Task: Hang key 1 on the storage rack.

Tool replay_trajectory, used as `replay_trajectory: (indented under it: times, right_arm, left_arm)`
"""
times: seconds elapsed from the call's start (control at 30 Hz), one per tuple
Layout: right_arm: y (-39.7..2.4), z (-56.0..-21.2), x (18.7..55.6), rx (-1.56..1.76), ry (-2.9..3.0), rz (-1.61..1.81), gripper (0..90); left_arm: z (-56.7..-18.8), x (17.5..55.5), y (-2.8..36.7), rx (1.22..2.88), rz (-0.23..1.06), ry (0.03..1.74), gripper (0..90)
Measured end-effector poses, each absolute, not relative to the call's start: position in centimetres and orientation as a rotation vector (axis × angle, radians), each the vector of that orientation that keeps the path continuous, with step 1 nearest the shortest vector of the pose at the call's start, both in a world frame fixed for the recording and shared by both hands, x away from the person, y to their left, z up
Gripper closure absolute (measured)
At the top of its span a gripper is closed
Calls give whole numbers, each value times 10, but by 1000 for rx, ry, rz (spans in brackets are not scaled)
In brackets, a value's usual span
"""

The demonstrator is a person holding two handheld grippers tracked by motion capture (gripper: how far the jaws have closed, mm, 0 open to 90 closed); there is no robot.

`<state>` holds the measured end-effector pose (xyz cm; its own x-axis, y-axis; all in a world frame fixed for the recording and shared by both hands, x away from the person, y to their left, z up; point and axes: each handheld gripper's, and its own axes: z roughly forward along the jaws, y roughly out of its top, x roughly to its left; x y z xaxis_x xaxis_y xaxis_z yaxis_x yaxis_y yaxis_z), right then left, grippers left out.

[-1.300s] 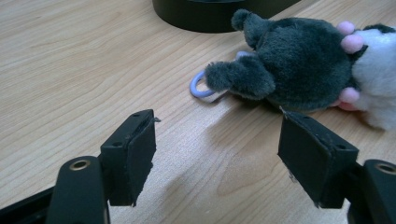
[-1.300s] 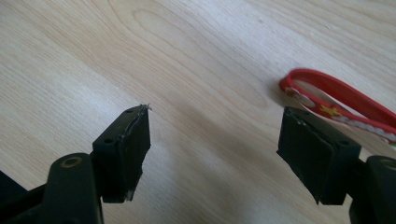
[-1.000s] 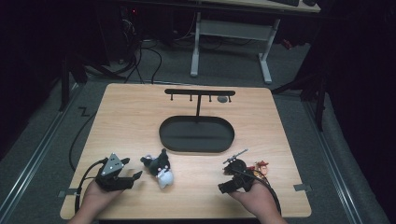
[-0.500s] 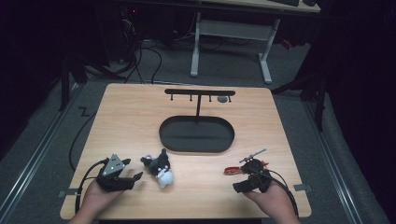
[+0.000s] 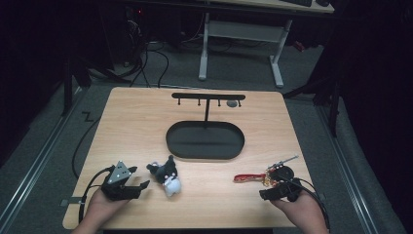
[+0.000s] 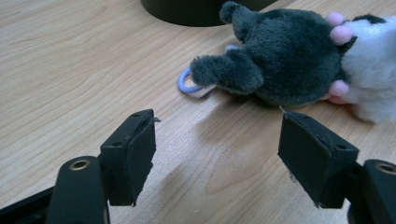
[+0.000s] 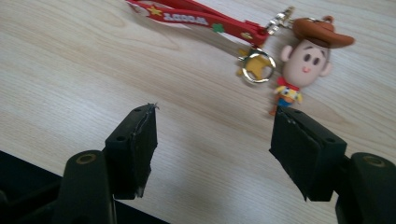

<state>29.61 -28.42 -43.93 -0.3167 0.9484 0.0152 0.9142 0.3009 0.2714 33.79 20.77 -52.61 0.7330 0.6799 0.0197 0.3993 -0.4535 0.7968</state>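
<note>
A: What's the right gripper (image 7: 212, 140) doing?

B: Its jaws stand apart with bare table (image 5: 146, 126) between them, and they have just been closing a little. Nothing is gripped.

A: And the keychain?

B: The cowboy keychain (image 7: 303, 63) lies flat just ahead of that gripper, off its right jaw, and its red strap (image 7: 196, 16) runs away to the upper left. In the high view the keychain (image 5: 265, 176) lies just beyond the right gripper (image 5: 277, 191).

A: The left one?

B: The left gripper (image 6: 217, 149) is spread wide too, holding nothing. The plush toy (image 6: 289, 58) lies on its side just past the jaws, toward the right one, with a pale ring (image 6: 187, 84) at its ear. The black oval tray (image 5: 204, 141) sits farther ahead
</note>
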Motion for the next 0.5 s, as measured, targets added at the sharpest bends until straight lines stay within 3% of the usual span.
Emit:
replay_trajectory:
  times: [0.5]
  right_arm:
    - [-314,-444,307,1823,2334,305,379]
  left_arm:
    - [-527,338,207,2110,426,811,279]
